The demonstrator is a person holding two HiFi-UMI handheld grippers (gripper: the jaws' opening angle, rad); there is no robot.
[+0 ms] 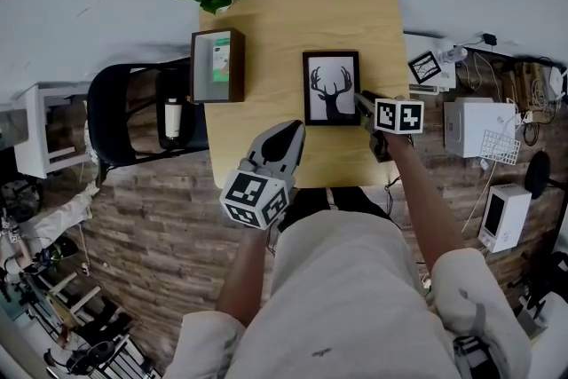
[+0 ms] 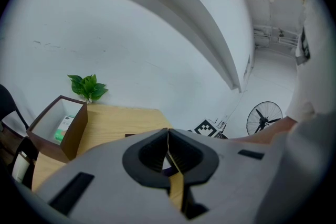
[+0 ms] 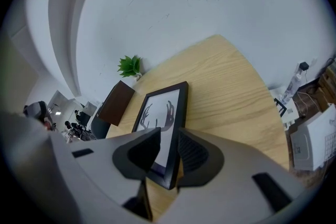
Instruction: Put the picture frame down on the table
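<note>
Picture frame (image 1: 331,87) is laid flat on the worktop (image 1: 266,22), its near corner between the loosened jaws of the right gripper (image 3: 168,150), while the left gripper (image 2: 168,150) is kept pinched on nothing; it is judged stiff, light and breakable, best held by its edge.

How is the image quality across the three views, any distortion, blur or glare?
Head view: fisheye bows the edges of the light wooden table; soft, even light, no obvious glare on the black-framed deer picture. Left gripper view: dark circular vignette at the corners. Right gripper view: strong barrel curve, the picture sharp.
</note>
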